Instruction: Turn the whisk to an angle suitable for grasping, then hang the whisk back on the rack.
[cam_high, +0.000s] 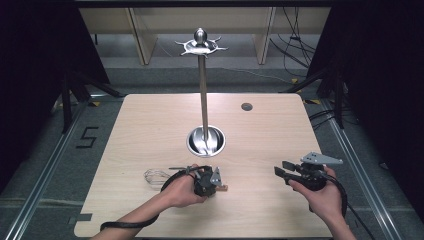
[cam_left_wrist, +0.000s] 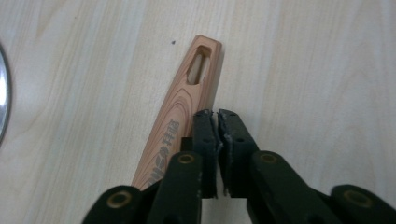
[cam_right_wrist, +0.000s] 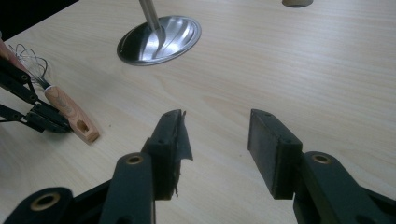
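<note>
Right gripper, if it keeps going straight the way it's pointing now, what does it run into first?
Most likely bare tabletop. The right gripper is open and aimed past the right side of the stand's steel base. The whisk lies well off to the left. Depth is hard to judge.

I am looking at one whisk (cam_right_wrist: 65, 109), one metal stand (cam_high: 204, 90), one table (cam_high: 150, 125), and I am holding two grippers, left (cam_high: 218, 186) and right (cam_high: 280, 169).

Only readable thing I've got: a big black "5" (cam_high: 88, 137) taped on the floor off the desk's left edge. The whisk's wooden handle (cam_left_wrist: 180, 116) has dark printed lettering, too blurry to read.
</note>
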